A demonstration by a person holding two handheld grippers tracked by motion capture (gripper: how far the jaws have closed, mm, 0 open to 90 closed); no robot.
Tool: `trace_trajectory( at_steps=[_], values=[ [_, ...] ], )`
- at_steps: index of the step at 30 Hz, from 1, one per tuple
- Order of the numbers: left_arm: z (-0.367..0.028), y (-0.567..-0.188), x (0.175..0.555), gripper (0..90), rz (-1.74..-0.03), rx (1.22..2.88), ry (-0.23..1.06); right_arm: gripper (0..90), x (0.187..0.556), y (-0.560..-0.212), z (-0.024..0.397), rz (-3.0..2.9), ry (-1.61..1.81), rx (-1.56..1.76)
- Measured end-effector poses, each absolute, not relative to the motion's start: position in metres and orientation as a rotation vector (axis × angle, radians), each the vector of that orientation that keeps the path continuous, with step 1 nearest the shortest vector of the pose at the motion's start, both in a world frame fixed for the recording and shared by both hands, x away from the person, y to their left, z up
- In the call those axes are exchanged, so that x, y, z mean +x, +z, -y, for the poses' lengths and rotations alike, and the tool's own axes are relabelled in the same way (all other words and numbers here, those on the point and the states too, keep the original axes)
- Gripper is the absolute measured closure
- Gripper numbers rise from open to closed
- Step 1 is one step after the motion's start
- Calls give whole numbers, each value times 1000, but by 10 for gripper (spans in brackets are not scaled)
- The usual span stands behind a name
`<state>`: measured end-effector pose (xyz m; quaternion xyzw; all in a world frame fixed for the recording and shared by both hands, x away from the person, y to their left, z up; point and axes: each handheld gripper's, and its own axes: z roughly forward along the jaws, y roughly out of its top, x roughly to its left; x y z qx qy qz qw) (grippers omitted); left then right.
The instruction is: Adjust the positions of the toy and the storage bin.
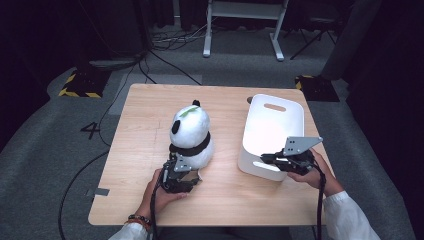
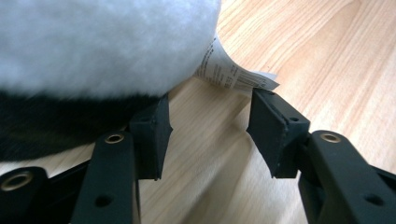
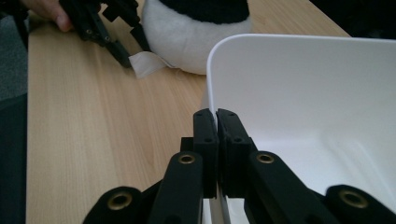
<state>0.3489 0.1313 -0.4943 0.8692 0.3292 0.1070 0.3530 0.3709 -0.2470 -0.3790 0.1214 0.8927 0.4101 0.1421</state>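
The left tool (image 2: 208,123), jaws apart, sits at the plush panda's (image 1: 191,135) base lower centre of the high view, while the right tool (image 3: 216,122) is clamped on the white bin's (image 1: 272,125) near rim.

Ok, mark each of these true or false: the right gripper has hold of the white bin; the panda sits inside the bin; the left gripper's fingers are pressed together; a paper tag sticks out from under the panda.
1. The right gripper has hold of the white bin. True: it is clamped on the wall's rim.
2. The panda sits inside the bin. False: it stands on the table beside the bin.
3. The left gripper has its fingers pressed together. False: a gap shows between them.
4. A paper tag sticks out from under the panda. True: it reaches the tip of one finger.
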Motion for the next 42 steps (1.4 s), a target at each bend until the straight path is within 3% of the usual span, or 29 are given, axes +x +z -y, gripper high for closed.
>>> trace_trajectory(
  at_steps=[15,19,27,32,35,42],
  values=[
    [-168,-482,342,414,-942,2132,325,870,355,-379,233,-2614,1217,156],
    [-170,-481,343,333,-969,2099,344,708,350,-375,235,-2567,1257,177],
    [-170,-473,343,159,-1034,2034,415,505,347,-355,268,-2327,1311,453],
    [-165,-460,342,159,-1033,1972,486,322,352,-350,291,-2178,1245,658],
    [-162,-454,343,159,-1011,1967,504,261,358,-353,299,-2144,1217,782],
    [-156,-455,355,159,-1036,1950,503,224,373,-372,297,-2169,1143,940]
  ],
)
